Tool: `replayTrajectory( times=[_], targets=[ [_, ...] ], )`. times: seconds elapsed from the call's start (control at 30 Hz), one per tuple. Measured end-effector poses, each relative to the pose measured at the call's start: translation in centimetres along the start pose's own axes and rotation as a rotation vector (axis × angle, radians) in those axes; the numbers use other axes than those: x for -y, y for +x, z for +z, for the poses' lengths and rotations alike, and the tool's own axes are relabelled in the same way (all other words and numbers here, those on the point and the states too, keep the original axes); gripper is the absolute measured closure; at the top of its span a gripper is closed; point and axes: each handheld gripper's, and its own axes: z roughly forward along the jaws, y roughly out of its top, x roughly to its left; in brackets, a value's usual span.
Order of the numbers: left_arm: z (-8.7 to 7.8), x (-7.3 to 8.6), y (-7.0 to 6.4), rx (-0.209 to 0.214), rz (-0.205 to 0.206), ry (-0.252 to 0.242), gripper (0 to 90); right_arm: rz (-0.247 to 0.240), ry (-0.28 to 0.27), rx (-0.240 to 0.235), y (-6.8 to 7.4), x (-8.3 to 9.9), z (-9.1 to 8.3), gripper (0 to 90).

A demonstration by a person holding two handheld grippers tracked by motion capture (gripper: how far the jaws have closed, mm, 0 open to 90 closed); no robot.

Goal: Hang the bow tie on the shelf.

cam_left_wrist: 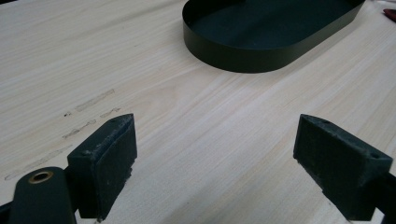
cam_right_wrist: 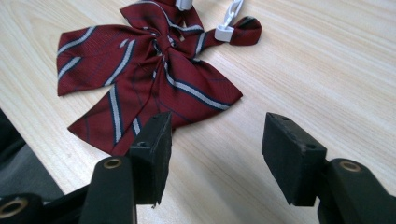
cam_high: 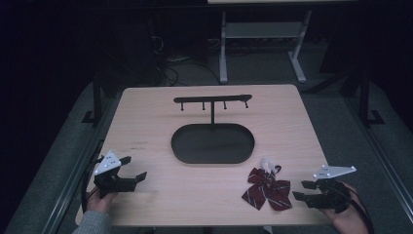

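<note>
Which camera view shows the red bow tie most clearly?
The right gripper view: the bow tie lies large just beyond the open jaws, its stripes and white clasp plain. The high view shows it small and dim by the right gripper. The left gripper view catches a red sliver at its right edge.

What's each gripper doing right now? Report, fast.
Left gripper: open, holding nothing, over bare table.
Right gripper: open, holding nothing, beside the red bow tie.
</note>
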Motion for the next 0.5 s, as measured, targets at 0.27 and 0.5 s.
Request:
replayTrajectory(
  times=[0.27, 0.5],
  targets=[
    [-0.1, 0.1, 0.0, -0.004, -0.008, -0.001, 12.9, -0.006, 0.019, -0.018, 0.1, -0.7, 0.0, 42.1],
    [-0.1, 0.1, 0.1, -0.007, -0.011, -0.006, 12.9, -0.053, 0.059, -0.026, 0.5, -2.5, 0.4, 42.3]
  ],
)
